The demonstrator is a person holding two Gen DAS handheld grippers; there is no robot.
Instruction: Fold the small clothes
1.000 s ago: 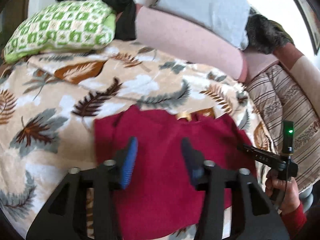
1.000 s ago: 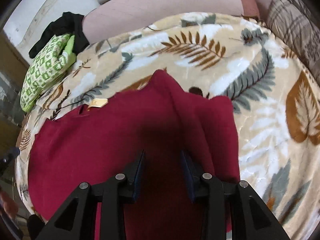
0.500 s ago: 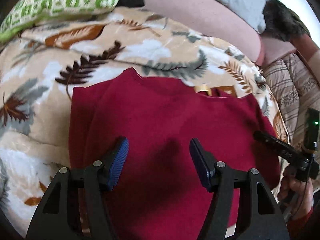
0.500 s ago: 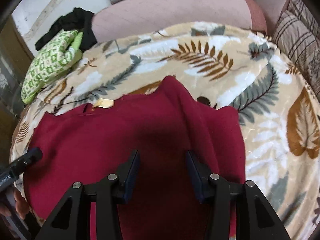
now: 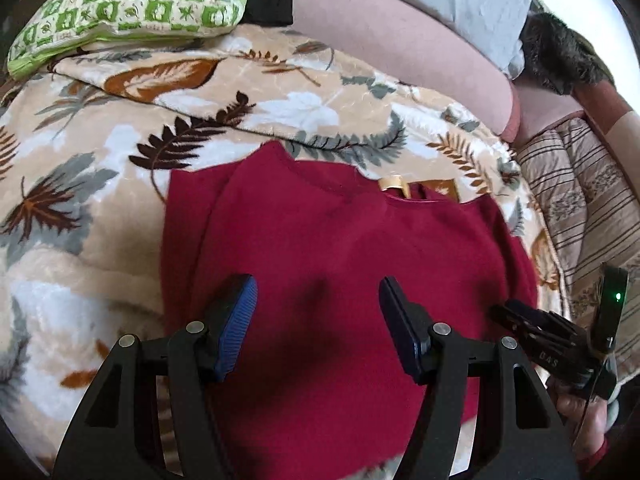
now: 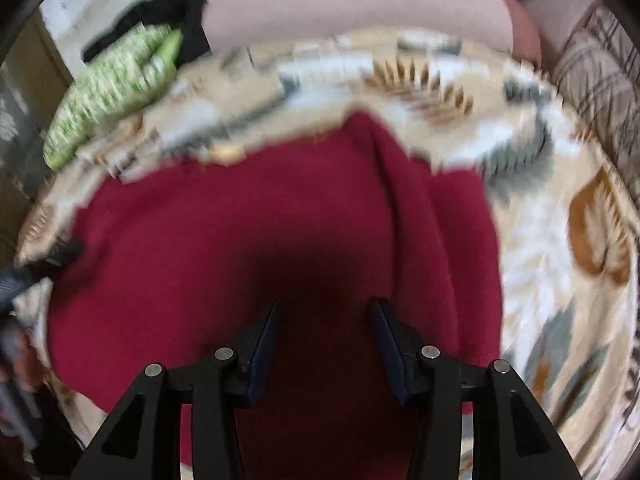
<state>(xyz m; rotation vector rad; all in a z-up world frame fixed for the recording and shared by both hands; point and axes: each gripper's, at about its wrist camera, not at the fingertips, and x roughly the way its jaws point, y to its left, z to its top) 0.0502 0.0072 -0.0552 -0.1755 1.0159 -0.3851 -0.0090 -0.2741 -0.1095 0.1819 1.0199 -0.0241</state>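
Red garment (image 5: pixel 340 248), a small knit top, lies spread flat on a leaf-patterned blanket (image 5: pixel 100 208) over a bed, neckline and tan label (image 5: pixel 394 182) at the far edge, with both side edges already turned inward. Left hand-held gripper (image 5: pixel 316 320) hovers above the lower middle of the cloth, its blue-padded fingers (image 5: pixel 236 324) set moderately wide with nothing between them. Right hand-held gripper (image 6: pixel 324 344) hangs over the garment's right half in a motion-blurred view, jaws parted more narrowly and likewise empty. A green patterned cushion (image 5: pixel 128 8) sits well apart at the bed's far corner. The step in hand appears to be taking the near hem to fold the top in half. Doing it well likely means pinching both layers at matching points near each lower corner, lifting evenly, and laying the hem level with the neckline so the turned-in sides do not spring open.
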